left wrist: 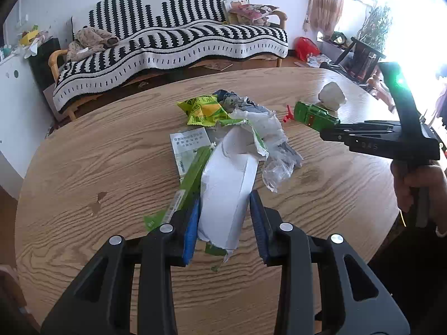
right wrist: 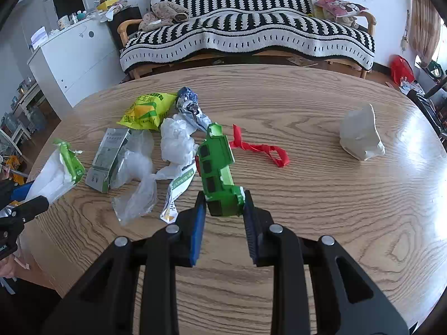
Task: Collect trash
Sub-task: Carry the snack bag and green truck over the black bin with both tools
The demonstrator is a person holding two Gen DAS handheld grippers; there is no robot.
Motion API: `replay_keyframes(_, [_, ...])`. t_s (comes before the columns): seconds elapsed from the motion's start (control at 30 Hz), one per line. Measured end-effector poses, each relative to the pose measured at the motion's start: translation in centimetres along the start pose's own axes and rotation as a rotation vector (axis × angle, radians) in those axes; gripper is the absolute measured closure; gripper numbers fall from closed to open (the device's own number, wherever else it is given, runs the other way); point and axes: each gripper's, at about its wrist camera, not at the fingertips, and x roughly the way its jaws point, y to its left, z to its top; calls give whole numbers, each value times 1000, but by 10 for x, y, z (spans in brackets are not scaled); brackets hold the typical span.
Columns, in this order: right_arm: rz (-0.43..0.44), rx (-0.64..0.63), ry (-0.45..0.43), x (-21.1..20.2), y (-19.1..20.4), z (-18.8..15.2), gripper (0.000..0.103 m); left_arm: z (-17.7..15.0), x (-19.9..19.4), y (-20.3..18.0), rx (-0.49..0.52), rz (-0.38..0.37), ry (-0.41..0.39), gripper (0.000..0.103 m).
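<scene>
My left gripper (left wrist: 225,203) is shut on a torn white-and-green packet (left wrist: 229,184), lifted a little off the round wooden table (left wrist: 111,181). In the right wrist view that packet (right wrist: 58,173) hangs at the far left. My right gripper (right wrist: 225,201) is shut on the near end of a green carton (right wrist: 216,167), also raised. On the table lie a yellow snack bag (right wrist: 148,110), a blue-silver wrapper (right wrist: 190,103), a small grey box (right wrist: 107,156), clear plastic (right wrist: 137,178), a white crumpled bag (right wrist: 177,142), a red strip (right wrist: 259,148) and a white paper wad (right wrist: 361,136).
Behind the table stands a sofa (left wrist: 181,36) under a black-and-white striped throw. A white cabinet (right wrist: 72,55) is at the left, a dark chair (left wrist: 363,55) at the table's right side. A hand (left wrist: 416,184) grips the right tool's handle.
</scene>
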Motion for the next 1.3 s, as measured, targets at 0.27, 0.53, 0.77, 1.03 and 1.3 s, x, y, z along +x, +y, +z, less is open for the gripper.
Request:
replay_keyframes(0.27, [-15,36,-32,-20,-14,-10,76,21,14,-13,-49,49,-29,69])
replay_keyframes(0.53, [-70,144,-120,-94,-74,-29,76,50,30,-77,-27,-6,-39,69])
replay_keyframes(0.77, [-209,247,-183,-174,-160,-69,76,81,31,-203,50,-181,-37,68])
replay_keyframes(1.03, [-424,453,-196,-269,-286,-179,76,88,31,-388,186,-409,-18,68])
replay_keyframes(1.3, [-528,694,-158,-312,-372,-302,76,32,66,-544,312,-561,148,68])
